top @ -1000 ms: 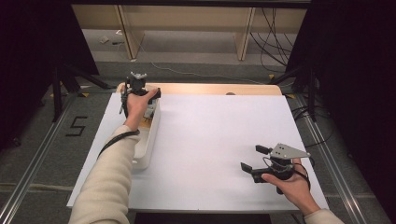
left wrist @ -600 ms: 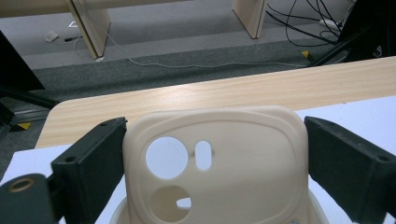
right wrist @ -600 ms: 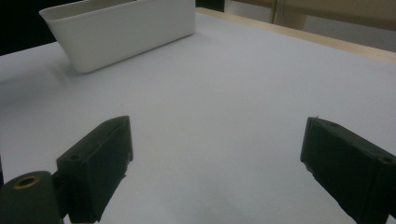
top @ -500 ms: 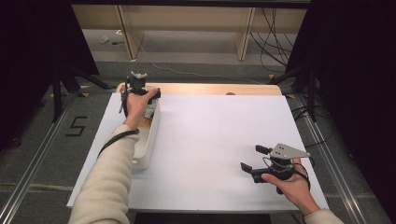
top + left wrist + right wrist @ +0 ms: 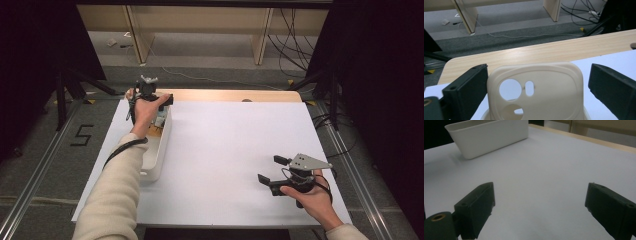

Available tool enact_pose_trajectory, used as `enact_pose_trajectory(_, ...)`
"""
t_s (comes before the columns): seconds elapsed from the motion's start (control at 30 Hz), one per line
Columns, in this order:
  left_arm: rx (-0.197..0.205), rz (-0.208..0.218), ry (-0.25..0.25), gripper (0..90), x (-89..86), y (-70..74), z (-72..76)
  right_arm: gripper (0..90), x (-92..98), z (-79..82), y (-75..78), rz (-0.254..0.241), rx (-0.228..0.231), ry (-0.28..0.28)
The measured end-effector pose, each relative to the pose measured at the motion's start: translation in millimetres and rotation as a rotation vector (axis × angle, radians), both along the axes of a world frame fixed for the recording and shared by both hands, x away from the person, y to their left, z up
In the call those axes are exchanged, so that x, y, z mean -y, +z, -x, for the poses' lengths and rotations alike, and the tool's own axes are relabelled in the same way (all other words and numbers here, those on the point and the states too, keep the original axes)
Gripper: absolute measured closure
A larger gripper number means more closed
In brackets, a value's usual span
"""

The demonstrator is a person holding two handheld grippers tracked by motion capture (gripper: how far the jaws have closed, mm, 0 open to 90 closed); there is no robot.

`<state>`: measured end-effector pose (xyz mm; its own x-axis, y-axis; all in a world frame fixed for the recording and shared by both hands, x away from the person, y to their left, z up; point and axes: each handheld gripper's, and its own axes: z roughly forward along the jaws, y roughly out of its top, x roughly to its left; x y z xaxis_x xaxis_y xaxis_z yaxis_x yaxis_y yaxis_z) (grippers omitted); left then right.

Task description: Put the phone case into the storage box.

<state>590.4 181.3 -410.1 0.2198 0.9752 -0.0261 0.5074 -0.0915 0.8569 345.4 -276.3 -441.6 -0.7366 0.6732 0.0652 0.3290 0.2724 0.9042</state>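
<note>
Your L gripper (image 5: 534, 100) jaws apart round cream phone case (image 5: 535, 92) in bin (image 5: 159, 145) at 10 o'clock, ready to clamp; R gripper (image 5: 272, 170) jaws apart, idle at 4 o'clock on desk (image 5: 235, 145).

In the left gripper view the cream phone case (image 5: 535, 91) ran off the bottom edge, its lower half unseen, while in the high view the hand (image 5: 144, 107) over the white bin (image 5: 159, 150) hid the case and left the bin's contents too small to tell.

white bin (image 5: 159, 150) blocking left edge, open sheet (image 5: 235, 145) elsewhere
</note>
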Motion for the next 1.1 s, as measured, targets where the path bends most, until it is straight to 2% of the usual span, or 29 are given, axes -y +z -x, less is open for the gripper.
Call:
enact_pose_trajectory(0.17, 0.011, 0.012, -0.005, 0.0, -0.8, 6.7, 2.5, 10.2, -0.7, -1.1, -1.1, 0.002, -0.005, -0.003)
enact_pose_trajectory(0.27, 0.004, 0.0, -0.007, 0.0, 1.3, 10.9, 5.4, 10.1, -1.1, -1.2, -0.8, -0.001, -0.002, -0.002)
enact_pose_trajectory(0.57, 0.005, 0.002, -0.021, 0.4, 0.9, 22.6, 18.5, 10.1, 0.8, -0.8, -0.1, -0.002, -0.001, -0.012)
enact_pose_trajectory(0.97, -0.009, 0.022, -0.059, 2.6, -6.9, 28.3, 40.0, 10.1, 0.6, -1.0, -0.1, -0.001, -0.002, -0.015)
enact_pose_trajectory(1.03, 0.004, 0.038, -0.064, 3.2, -6.7, 30.0, 44.3, 10.1, 0.7, -1.2, -0.1, -0.001, -0.001, -0.016)
enact_pose_trajectory(1.1, 0.019, 0.032, -0.071, 4.0, -6.4, 31.6, 48.4, 10.1, 0.9, -1.2, 0.0, -0.001, 0.001, -0.016)
